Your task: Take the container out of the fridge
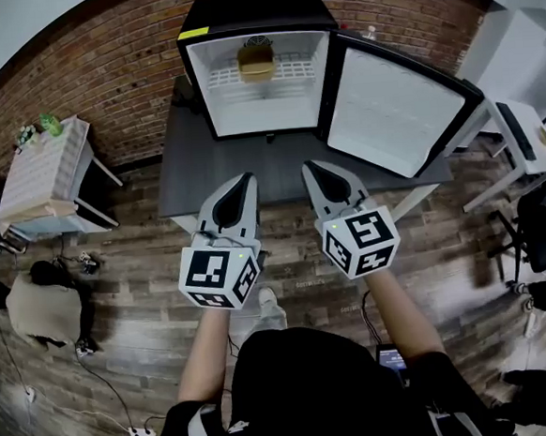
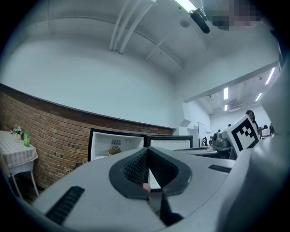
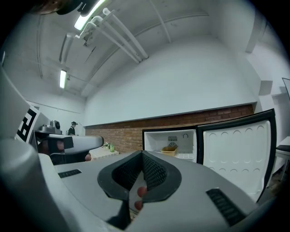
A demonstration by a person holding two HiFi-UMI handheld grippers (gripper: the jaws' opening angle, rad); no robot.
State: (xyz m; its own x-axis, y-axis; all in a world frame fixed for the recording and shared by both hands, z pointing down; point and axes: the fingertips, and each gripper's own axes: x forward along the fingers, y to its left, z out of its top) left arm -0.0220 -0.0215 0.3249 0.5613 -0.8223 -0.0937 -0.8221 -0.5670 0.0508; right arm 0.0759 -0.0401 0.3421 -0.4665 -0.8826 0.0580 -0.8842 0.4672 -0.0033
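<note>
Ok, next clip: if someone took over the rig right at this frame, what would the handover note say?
Left tongs: shut, empty, pointing at the fridge from over the near part of the table.
Right tongs: shut, empty, beside the left.
Container: yellowish, on the shelf inside the fridge, untouched.
Done: fridge door stands wide open to the right.
Left: reach in, open one pair of tongs, grip the container and bring it out.
</note>
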